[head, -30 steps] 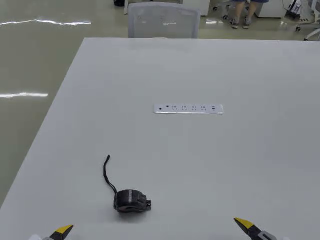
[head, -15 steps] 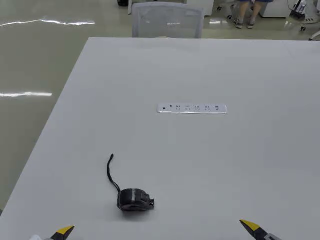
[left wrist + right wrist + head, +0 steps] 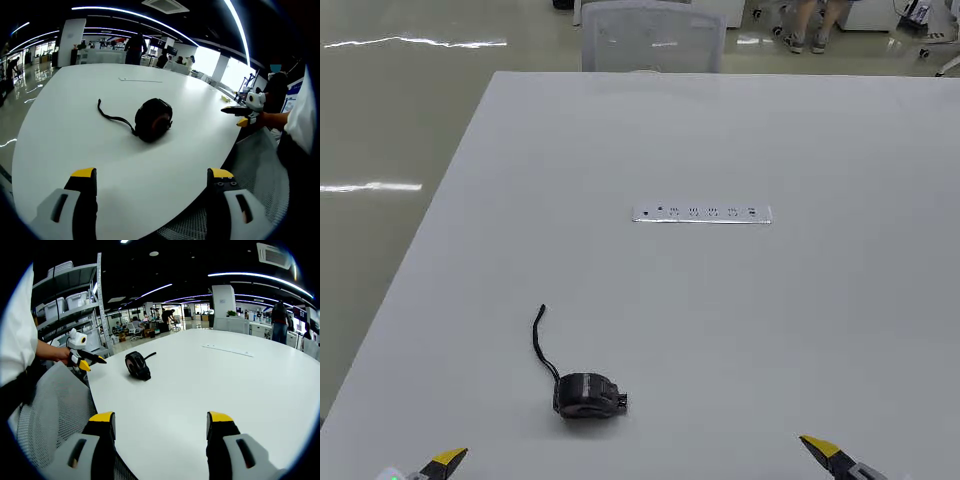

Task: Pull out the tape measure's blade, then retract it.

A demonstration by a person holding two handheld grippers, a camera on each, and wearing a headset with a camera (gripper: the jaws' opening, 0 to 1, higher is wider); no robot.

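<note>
2 grippers hang low at the near edge of a white table (image 3: 740,130), and both are spread wide with nothing between the jaws. The left gripper (image 3: 152,173) shows its yellow-tipped jaws far apart in its own view, just over the table's edge. The right gripper (image 3: 161,416) is opened just as far in its own view. In the head view 1 yellow tip of each rises from the bottom of the picture, well apart from the other.

The tape measure (image 3: 586,396) lies on the table between them, nearer the left gripper and touched by neither. Its dark case has the blade drawn in. A black cord (image 3: 540,345) trails from the case across the table, away from the person and slightly left.

Farther back, well apart from the tape measure, a white power strip (image 3: 701,214) lies flat across the middle of the table. A grey chair (image 3: 653,38) stands at the far edge. In the right gripper view a hand (image 3: 64,356) holds the left gripper beside the table's edge, short of the tape measure.
</note>
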